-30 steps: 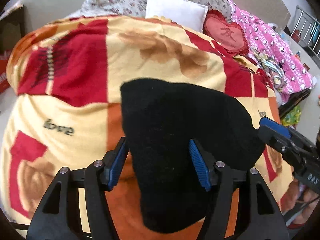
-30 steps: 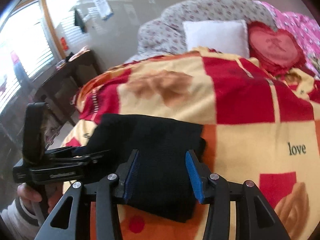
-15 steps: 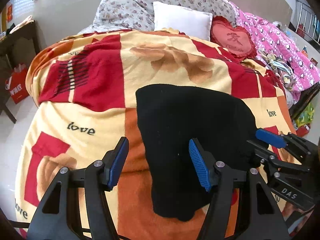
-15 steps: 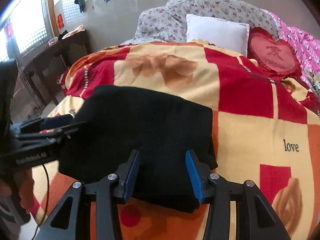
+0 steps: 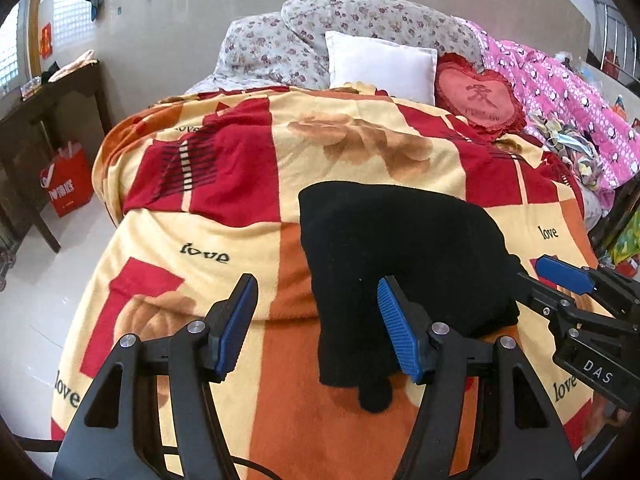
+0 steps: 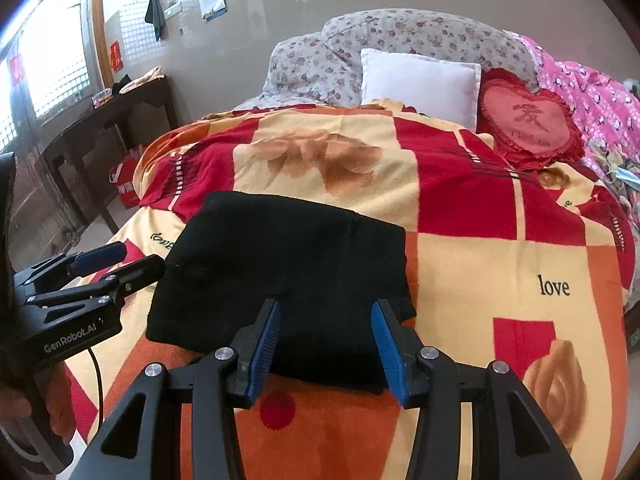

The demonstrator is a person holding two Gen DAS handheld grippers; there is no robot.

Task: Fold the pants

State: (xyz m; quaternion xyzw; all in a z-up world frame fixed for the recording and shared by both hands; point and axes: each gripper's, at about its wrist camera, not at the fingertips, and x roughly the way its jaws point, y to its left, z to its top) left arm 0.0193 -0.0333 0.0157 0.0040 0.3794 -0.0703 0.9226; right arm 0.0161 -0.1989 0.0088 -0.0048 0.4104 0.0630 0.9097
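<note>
The black pants (image 5: 404, 256) lie folded into a compact bundle on the red, yellow and orange blanket (image 5: 224, 240); they also show in the right wrist view (image 6: 288, 272). My left gripper (image 5: 316, 328) is open and empty, above the bundle's near left edge. My right gripper (image 6: 326, 340) is open and empty, above the bundle's near edge. Each gripper shows in the other's view, the right one (image 5: 560, 280) at the bundle's right side and the left one (image 6: 108, 264) at its left side.
A white pillow (image 5: 380, 64), floral pillows (image 5: 280, 44) and a red heart cushion (image 5: 478, 96) lie at the bed's head. A pink quilt (image 5: 568, 92) lies on the right. A dark wooden table (image 5: 36, 120) and a red bag (image 5: 66, 184) stand left of the bed.
Both grippers have pulled back and up from the pants, so more of the bed and room shows. The folded pants lie still on the blanket.
</note>
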